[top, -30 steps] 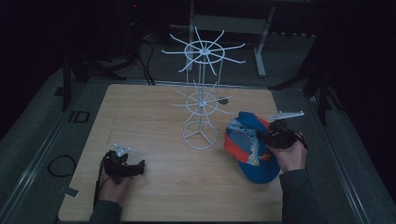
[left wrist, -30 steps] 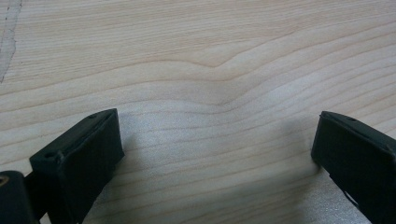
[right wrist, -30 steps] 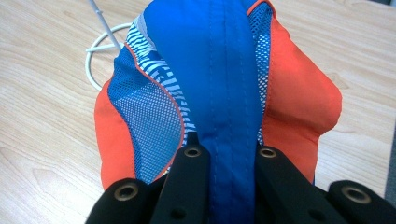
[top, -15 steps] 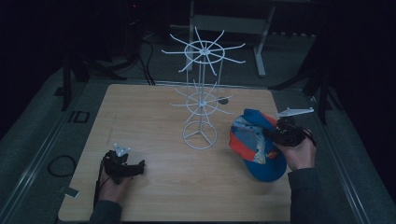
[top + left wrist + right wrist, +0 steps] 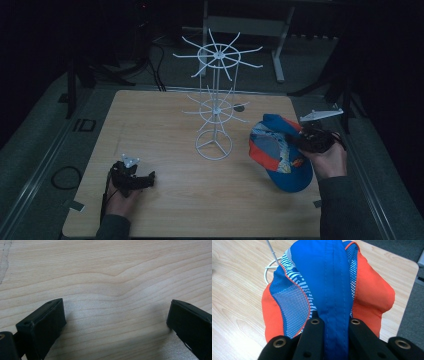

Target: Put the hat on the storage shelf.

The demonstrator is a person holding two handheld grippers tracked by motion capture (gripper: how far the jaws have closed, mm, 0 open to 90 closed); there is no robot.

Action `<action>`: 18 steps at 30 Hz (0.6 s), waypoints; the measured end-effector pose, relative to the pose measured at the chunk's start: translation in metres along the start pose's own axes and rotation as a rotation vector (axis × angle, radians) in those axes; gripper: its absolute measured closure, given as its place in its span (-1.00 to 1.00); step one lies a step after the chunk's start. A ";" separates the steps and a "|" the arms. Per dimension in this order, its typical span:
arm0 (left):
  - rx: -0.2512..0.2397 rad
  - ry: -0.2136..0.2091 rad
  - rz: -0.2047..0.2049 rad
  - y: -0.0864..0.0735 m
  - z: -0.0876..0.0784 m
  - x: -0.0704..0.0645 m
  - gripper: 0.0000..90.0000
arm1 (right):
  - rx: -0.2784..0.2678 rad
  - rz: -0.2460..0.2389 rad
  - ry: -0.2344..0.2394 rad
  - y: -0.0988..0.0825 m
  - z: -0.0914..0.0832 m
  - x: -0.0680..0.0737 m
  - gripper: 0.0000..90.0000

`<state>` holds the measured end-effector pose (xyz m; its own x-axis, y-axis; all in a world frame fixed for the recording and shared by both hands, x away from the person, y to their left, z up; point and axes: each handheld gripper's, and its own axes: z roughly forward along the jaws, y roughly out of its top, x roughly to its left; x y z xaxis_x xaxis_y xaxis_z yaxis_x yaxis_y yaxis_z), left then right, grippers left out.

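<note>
A blue and orange cap (image 5: 280, 152) hangs lifted at the right side of the wooden table (image 5: 165, 120), its brim low toward the person. My right gripper (image 5: 305, 141) is shut on the cap's blue middle panel (image 5: 332, 302), which runs between the two jaws in the right gripper view. A white wire display stand (image 5: 215, 100) with spoke-like hooks rises at the table's centre, just left of the cap. Near the front left, my left gripper (image 5: 150, 178) rests low over the table, open, with bare wood (image 5: 112, 290) between its fingers (image 5: 45, 320).
The stand's round wire base (image 5: 270, 267) lies just beyond the cap. The table's right edge is close to the right hand. A cable loop (image 5: 65, 177) lies on the floor left of the table. Dark frames and stands fill the back.
The right gripper has carried the cap a little to the right and up, tilting it so the brim hangs lower. The left gripper has stayed put.
</note>
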<state>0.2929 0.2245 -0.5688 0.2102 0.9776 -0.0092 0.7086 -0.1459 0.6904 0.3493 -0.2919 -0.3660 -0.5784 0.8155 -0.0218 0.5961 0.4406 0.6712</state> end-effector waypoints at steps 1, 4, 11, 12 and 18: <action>0.000 0.000 0.000 0.000 0.000 0.000 -0.95 | 0.000 -0.007 0.001 0.001 -0.001 0.000 0.97; 0.001 -0.001 0.000 0.000 0.000 0.000 -0.95 | -0.002 -0.027 0.001 0.004 -0.005 0.000 0.97; -0.001 -0.001 -0.003 0.000 0.000 0.000 -0.95 | -0.001 -0.065 -0.002 0.009 -0.014 -0.002 0.97; -0.001 -0.001 -0.003 0.000 0.000 0.000 -0.95 | -0.002 -0.070 -0.001 0.010 -0.015 -0.003 0.97; 0.000 -0.001 -0.002 0.000 0.000 0.000 -0.95 | -0.007 -0.092 0.001 0.015 -0.023 -0.004 0.97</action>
<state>0.2928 0.2244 -0.5688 0.2091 0.9778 -0.0111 0.7091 -0.1438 0.6903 0.3474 -0.2969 -0.3387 -0.6312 0.7712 -0.0828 0.5364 0.5111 0.6717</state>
